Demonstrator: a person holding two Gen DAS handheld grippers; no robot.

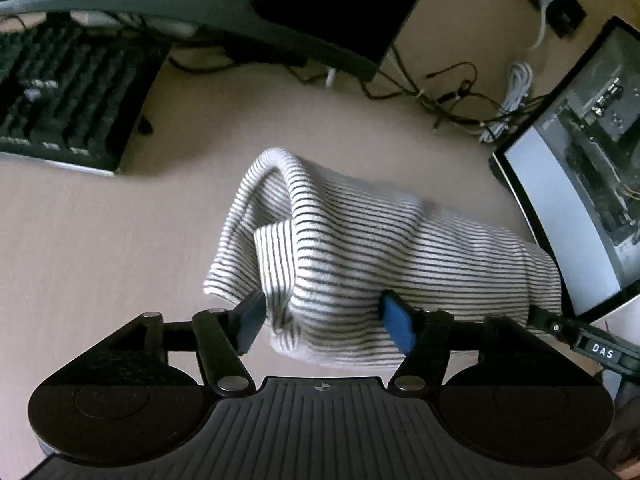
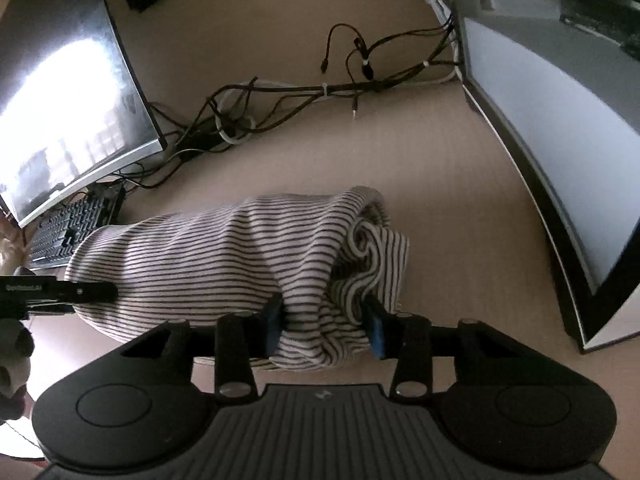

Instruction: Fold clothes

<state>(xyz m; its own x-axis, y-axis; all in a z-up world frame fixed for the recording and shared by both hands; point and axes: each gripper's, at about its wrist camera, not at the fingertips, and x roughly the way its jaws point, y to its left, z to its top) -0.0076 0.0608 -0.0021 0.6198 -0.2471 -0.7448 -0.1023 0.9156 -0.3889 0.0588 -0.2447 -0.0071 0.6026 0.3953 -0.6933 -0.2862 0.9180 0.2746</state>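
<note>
Striped knit top [image 1: 360, 248], already doubled into a long bundle, lying across the middle of the beige worktop [image 1: 100, 240] between keyboard [image 1: 60, 100] and right-hand monitor [image 1: 580, 200]. Judged a late fold: near edge bunched at both ends, ready to be lifted over or tucked under.

Left tongs [image 1: 324, 318] set fairly wide around the bundle's left end; left pad touching a hanging flap, right pad [image 1: 396, 320] against the cloth, yet no firm pinch visible. Read as open. Right tongs [image 2: 326, 322] narrower, both blue pads sunk into a thick gather of stripes at the bundle's right end, next to the twisted collar or cuff. Read as gripping the top.

To do this well: close the left pair fully before any lift; take all layers, not just the loose flap. Keep both ends level and moving together, so the fold line stays straight. Smooth the twist on the right first, or expect a lump. Stay clear of the cables [image 2: 300, 92] behind.

Both tools tilted steeply down toward the worktop, side by side along the near edge. Left tool's tip visible at the left edge of the right wrist view.
</note>
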